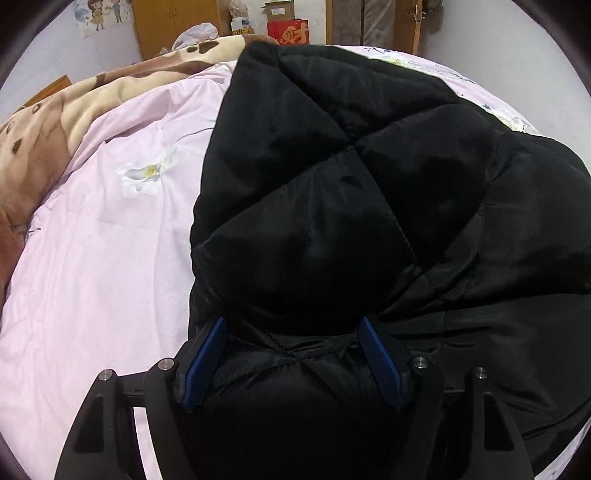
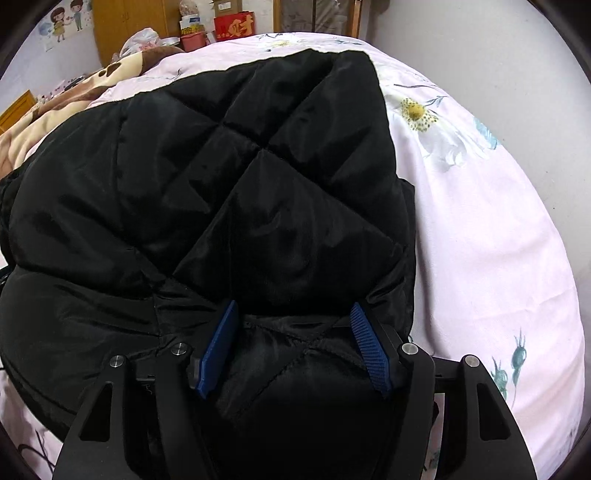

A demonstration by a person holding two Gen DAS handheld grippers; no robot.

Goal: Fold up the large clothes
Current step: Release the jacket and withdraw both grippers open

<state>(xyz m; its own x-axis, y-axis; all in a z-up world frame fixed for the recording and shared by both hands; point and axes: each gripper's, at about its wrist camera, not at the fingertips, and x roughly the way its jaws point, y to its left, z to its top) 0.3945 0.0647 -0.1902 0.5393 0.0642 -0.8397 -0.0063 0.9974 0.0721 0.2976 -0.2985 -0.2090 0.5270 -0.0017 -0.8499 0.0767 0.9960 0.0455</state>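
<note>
Black quilted coat (image 1: 332, 206), spread on the bed (image 1: 92, 258): thick hem is pinched by left gripper (image 1: 293, 365) and right gripper (image 2: 293, 349) jaws; both corners are best carried over level.

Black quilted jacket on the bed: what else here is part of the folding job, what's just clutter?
In the job: black quilted jacket, left gripper and right gripper, each clamped on a thick fold of it.

Lying about: brown blanket, red box, white plastic bag, wall poster.
</note>
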